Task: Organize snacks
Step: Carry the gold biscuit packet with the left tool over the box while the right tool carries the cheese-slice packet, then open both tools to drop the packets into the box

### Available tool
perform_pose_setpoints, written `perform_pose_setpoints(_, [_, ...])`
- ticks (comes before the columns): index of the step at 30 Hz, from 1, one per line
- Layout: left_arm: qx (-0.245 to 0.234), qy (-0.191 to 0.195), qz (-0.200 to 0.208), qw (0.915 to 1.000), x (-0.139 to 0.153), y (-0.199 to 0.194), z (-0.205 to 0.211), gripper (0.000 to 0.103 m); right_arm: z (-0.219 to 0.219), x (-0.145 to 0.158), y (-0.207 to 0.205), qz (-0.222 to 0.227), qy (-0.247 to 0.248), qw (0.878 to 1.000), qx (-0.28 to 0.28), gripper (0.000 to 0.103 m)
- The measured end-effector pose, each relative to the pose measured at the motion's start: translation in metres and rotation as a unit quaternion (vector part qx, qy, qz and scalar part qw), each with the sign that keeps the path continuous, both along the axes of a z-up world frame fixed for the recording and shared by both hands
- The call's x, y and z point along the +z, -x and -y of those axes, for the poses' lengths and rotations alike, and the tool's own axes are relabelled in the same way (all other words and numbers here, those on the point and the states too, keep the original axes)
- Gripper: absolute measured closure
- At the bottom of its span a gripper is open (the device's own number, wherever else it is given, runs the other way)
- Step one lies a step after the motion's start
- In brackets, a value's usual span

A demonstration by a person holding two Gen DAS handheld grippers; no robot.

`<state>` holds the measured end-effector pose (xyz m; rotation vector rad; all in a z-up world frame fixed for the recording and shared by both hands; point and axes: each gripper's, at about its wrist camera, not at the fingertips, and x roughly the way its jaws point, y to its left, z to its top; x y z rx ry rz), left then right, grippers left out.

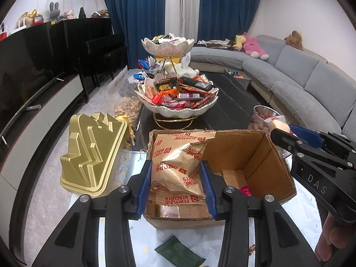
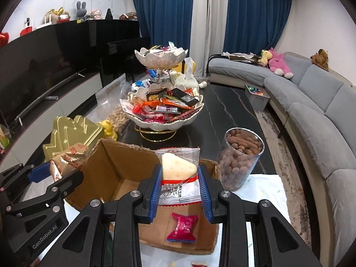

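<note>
Snacks are mid-sorting. From the left wrist view, the left hand-held gripper point(image 1: 175, 183) is closed partway on a gold biscuit packet point(image 1: 178, 162), holding it above the open cardboard box point(image 1: 255, 155) directly beneath, likely lifting it out or dropping it in. Beyond the fingers stands a two-tier scalloped bowl point(image 1: 178, 109) heaped with wrapped bars; a gold tin point(image 1: 93, 153) sits to the left. From the right wrist view, the right hand-held gripper point(image 2: 179, 191) pinches a clear-wrapped cheese-shaped snack point(image 2: 178, 166) over the same box, where a red sachet point(image 2: 183, 225) lies below. Right of it, a clear jar point(image 2: 240, 158) on the bench point(image 2: 233, 111) holds coated nuts.
</note>
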<state>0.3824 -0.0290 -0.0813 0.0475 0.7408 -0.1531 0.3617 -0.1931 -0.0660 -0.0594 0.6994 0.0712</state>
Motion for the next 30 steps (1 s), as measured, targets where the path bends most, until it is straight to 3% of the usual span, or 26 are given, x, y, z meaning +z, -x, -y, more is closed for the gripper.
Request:
perform_pose_setpoints(14, [-0.002, -0.011, 0.003, 0.9999, 0.0, -0.004, 0.004, 0.061, 0.005, -0.018, -0.022, -0.039, -0.026, 0.999, 0.025, 0.069])
perform_pose_setpoints(16, [-0.002, -0.011, 0.0, 0.9999, 0.0, -0.005, 0.003, 0.06, 0.007, -0.019, -0.022, -0.044, -0.033, 0.998, 0.025, 0.067])
perform_pose_setpoints(19, [0.0, -0.009, -0.005, 0.9999, 0.001, -0.005, 0.001, 0.058, 0.007, -0.016, -0.018, -0.04, -0.03, 0.999, 0.022, 0.05])
perform_pose_setpoints(21, [0.0, -0.004, -0.006, 1.0, 0.003, -0.004, -0.001, 0.047, 0.009, -0.012, -0.015, -0.033, -0.027, 0.999, 0.018, 0.039])
perform_pose_setpoints(23, [0.004, -0.005, 0.0, 1.0, 0.006, -0.001, -0.003, 0.027, 0.011, -0.008, -0.011, -0.028, -0.027, 0.999, 0.012, 0.034])
perform_pose_setpoints(30, [0.012, -0.007, 0.016, 0.9998, 0.016, 0.012, -0.006, 0.016, 0.016, 0.004, 0.005, -0.018, -0.027, 0.999, -0.002, 0.027])
